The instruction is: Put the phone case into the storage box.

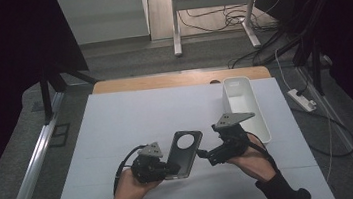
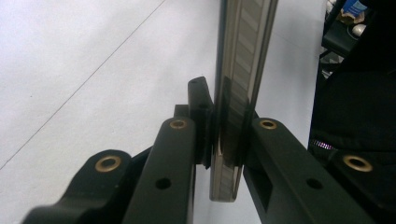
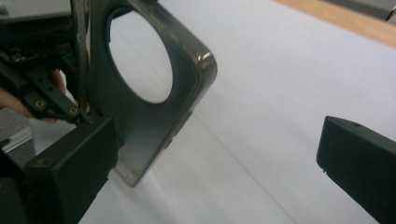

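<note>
1. Dark curtained room, white counter [image 1: 116, 121] with a white bin [image 1: 246, 109] at its far right. High view: left tool [image 1: 168, 168] clamps the near end of a dark phone case [image 1: 185, 151], raised and tilted above mid-counter. Right tool [image 1: 206, 155] is just beside the case's right edge.
2. Left gripper view: jaws closed on the case [image 2: 240, 93], seen edge-on, grip looks firm.
3. Right gripper view: right tool [image 3: 215, 172] spread wide, nothing between the jaws; case [image 3: 149, 116] with round cutout sits by its left jaw.
4. Progress guess: pickup done; handover or drop into the bin not yet done.
</note>
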The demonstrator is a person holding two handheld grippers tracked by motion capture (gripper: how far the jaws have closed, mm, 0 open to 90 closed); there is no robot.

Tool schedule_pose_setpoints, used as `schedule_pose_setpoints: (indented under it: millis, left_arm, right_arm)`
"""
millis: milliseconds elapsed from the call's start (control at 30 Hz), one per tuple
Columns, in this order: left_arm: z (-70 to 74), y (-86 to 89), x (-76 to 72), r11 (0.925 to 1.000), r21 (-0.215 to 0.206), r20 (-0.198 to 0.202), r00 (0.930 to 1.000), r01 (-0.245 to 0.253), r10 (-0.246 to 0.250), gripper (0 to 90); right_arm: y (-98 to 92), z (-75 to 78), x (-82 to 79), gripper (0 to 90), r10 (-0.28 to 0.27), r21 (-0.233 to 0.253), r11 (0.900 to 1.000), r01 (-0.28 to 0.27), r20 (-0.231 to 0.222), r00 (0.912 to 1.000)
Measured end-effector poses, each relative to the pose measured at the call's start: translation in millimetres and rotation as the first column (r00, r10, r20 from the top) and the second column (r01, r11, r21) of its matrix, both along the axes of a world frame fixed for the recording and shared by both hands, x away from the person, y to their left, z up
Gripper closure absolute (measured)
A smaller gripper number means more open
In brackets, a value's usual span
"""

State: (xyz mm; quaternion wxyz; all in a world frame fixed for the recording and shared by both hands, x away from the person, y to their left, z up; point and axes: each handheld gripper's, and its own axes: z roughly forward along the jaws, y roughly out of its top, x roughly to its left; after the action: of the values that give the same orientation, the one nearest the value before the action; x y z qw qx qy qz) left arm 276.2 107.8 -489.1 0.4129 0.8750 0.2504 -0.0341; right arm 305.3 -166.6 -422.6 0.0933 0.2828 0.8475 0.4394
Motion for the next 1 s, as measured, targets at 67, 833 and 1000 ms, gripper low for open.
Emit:
schedule_pose_setpoints:
  millis: [67, 833, 1000]
  left_arm:
    - [-0.2, -0.3, -0.2, 1.0000, -0.006, -0.002, 1.0000, -0.007, 0.007, 84.4]
    - [0.9, -3.4, -2.8, 1.0000, 0.002, -0.002, 1.0000, 0.009, -0.009, 84.4]
    - [0.7, -3.7, -2.8, 0.9999, 0.000, -0.006, 0.9999, 0.016, -0.016, 84.4]
  right_arm:
    - [0.1, 0.3, 0.3, 0.0, 0.004, 0.001, 1.000, -0.004, -0.021, 0.9998]
    - [-0.5, 19.4, -5.7, 13.2, -0.049, 0.000, 0.999, 0.049, 0.048, 0.9977]
    - [-3.1, 23.4, -8.4, 33.0, -0.032, 0.003, 1.000, 0.031, 0.076, 0.9966]
